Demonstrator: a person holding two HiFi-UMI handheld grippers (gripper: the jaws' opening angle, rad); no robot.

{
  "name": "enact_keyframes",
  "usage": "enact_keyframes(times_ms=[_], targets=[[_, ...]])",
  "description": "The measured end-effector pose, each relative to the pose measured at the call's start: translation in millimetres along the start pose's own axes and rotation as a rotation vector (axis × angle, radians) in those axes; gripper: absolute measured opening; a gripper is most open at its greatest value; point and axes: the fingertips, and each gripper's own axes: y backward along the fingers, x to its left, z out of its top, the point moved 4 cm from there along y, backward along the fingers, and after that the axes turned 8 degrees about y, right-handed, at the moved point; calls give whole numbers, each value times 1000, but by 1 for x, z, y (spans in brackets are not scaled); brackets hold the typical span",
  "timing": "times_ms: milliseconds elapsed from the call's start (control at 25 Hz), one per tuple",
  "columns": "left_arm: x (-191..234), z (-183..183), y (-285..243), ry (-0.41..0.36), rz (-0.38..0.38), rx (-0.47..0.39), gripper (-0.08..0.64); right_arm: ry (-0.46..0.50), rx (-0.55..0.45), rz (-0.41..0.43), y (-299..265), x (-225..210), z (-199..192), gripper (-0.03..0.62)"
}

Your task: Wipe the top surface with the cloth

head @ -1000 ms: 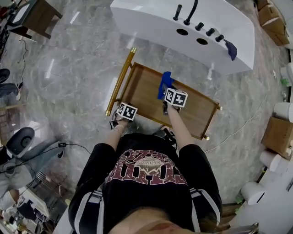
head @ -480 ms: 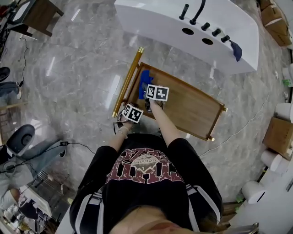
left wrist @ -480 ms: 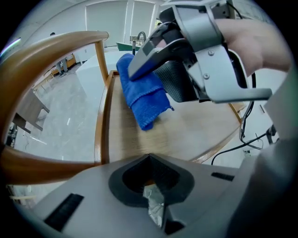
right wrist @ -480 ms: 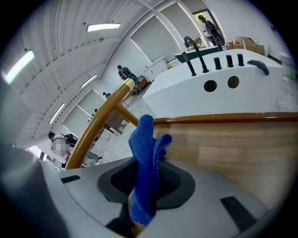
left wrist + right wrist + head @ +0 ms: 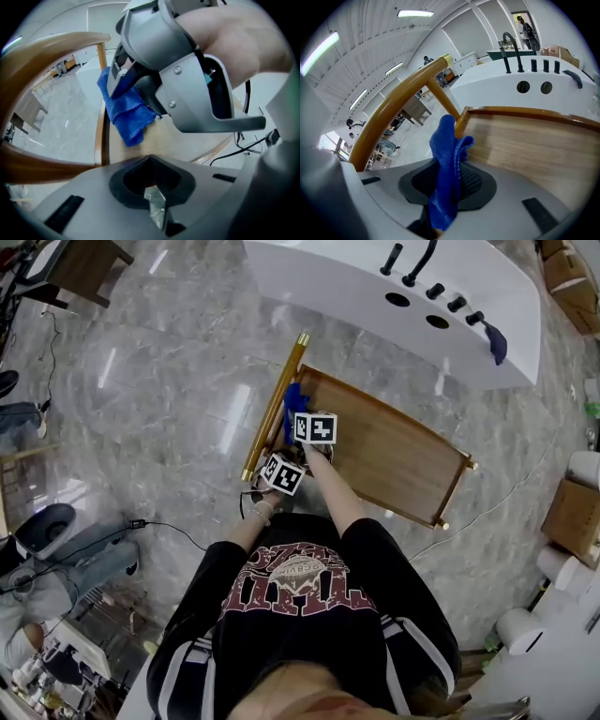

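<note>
From your head camera, the left gripper [image 5: 283, 473] shows little beyond its marker cube. It is held just off the near-left corner of the wooden top [image 5: 394, 460], beside the gold handle [image 5: 274, 404], and its jaws are covered there. Its own view shows them drawn together with nothing from the cart between them; a pale sliver at the seam is too unclear to name. That view also looks across at your right gripper [image 5: 314, 430], with the blue cloth [image 5: 294, 397] bunched beneath it and hanging down to the wood. From above, only a scrap of cloth peeks past the right cube, at the top's left end next to the handle. The right gripper's view shows its jaws clamped on the cloth, a loose fold standing up in front and the white basin [image 5: 525, 79] beyond. Your right forearm reaches over the near rim, close past the left gripper.
</note>
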Motion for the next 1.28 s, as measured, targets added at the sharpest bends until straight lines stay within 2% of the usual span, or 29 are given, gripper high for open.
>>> enact_keyframes(times_ms=[240,400,640,880,1280], targets=[[7,-8,1,6,-5,9,48,32,27,-12,-7,3,-6,103],[8,-12,1,1,-2,34,48,120,55,-28,-9,3,-11,104],[10,-20,-2,-13,4,82,48,171,77,-22,-10,8,-18,104],[10,-22,-2,-38,9,73,48,184,62,-40,-10,9,-21,104],[8,-23,-2,-7,0,61,49,200,63,-28,-4,4,-28,104]])
